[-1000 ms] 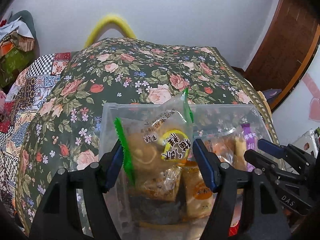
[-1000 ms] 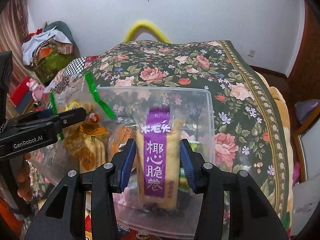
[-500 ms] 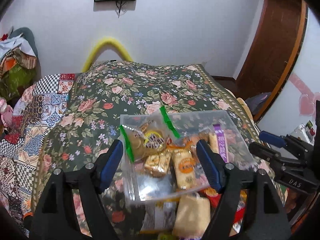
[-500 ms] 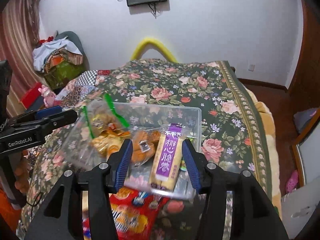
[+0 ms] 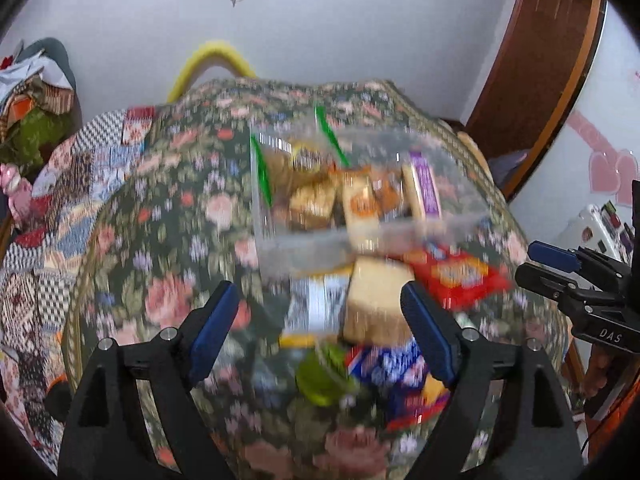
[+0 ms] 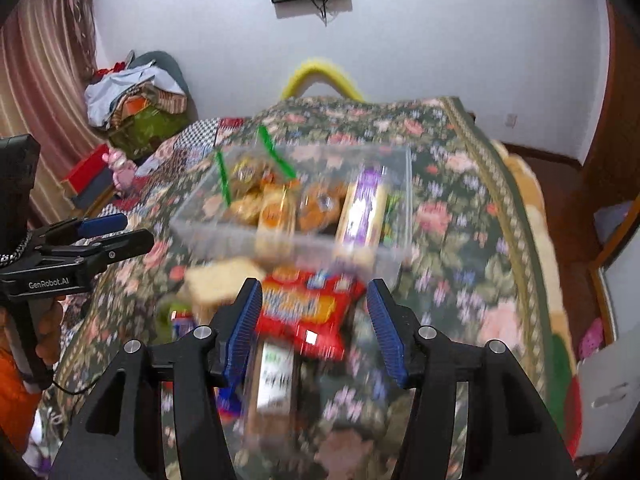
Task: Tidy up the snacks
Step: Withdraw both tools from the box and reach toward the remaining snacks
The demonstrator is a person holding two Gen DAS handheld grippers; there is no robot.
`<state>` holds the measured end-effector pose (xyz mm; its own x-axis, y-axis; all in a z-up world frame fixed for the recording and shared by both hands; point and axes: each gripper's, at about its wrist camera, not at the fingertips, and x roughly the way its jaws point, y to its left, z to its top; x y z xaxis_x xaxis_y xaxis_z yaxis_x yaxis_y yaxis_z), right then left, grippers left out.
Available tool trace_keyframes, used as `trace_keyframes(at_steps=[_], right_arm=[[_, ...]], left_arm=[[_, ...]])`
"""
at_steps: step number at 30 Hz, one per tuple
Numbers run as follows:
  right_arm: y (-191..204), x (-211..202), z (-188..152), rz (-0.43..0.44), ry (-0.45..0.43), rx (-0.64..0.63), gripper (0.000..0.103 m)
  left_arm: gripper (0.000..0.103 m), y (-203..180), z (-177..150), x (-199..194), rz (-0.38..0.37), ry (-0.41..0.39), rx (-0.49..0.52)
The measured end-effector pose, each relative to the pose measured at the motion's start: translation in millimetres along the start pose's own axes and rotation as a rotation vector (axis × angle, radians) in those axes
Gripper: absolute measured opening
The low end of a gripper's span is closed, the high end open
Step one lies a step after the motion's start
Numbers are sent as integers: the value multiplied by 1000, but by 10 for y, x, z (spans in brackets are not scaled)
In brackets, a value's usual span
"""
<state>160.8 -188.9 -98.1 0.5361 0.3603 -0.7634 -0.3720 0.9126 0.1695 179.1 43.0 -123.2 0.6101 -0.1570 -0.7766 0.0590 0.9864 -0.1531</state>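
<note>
Both tools now sit back from the clear plastic storage box (image 5: 360,236), where a second ago each stood at the box around a packet: the left tool (image 5: 320,332) around the green-edged clear cookie bag (image 5: 296,168), the right tool (image 6: 312,328) around the purple-labelled wafer stick packet (image 6: 360,208). Both packets now lie in the box on the floral bedspread (image 6: 460,208), and both tools gape wide, holding nothing. I judge those two placed, with loose snacks left in front: a red crinkly snack bag (image 6: 304,308), a pale yellow packet (image 5: 376,300) and a blue wrapper (image 5: 392,364). Motion blur smears every label, and the tool frames hide the nearest packets.
</note>
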Motion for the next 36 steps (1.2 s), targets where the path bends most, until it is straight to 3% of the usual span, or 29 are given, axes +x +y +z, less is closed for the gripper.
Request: trace_keyframes(at_steps=[11,21,25,28,30,34,36], right_arm=[[146,420,-456,40,159,-10,51],[190,671,-521,52,195,9,51],[196,707,-576,49,198,8,50],[208,694,-576,39,188,-1,47],[212,706,-564,37,184,3,43],[265,743,-527,32,173,-4,36],[305,751,-525,17,162,-16,35]], left_arm=[[84,-102,-516,193,-9,96,14],[84,204,-673,420,24,126,-71],[83,305,-707,513,-15,141,-122],[76,285,-692,578,-31,138,-126],[61,246,-690,631,-52,140,-117],[44,155,-687,674,-57,129,-99],[43,139,-691,662,-54,128,-94]])
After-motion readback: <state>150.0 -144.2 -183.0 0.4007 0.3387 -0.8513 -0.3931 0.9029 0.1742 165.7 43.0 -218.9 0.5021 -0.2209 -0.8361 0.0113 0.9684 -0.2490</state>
